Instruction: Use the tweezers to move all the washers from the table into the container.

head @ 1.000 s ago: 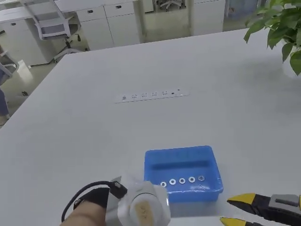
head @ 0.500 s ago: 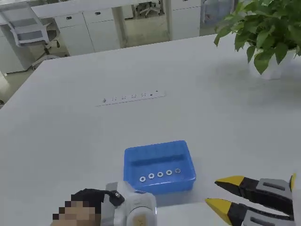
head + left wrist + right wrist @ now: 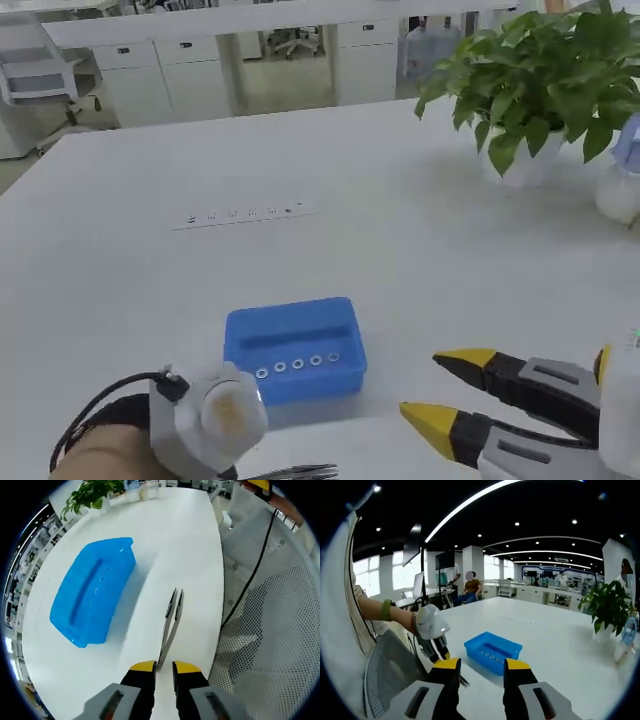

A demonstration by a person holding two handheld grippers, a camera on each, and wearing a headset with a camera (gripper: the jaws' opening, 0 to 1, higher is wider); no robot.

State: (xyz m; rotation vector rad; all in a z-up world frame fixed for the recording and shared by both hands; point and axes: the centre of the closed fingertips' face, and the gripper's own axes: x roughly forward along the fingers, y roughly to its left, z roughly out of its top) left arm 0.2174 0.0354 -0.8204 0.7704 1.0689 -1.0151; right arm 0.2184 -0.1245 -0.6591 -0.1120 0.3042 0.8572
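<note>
A white table [image 3: 420,250] with a blue container [image 3: 290,335] near its front edge.
A potted plant [image 3: 530,70] stands at the far right. The right gripper [image 3: 440,390] hovers near the container, jaws spread wide. The left gripper [image 3: 164,666] has its jaws pinched narrow on the tweezers [image 3: 170,620], which reach out over the table just beside the container. Five washers [image 3: 297,364] sit in a row inside it.
</note>
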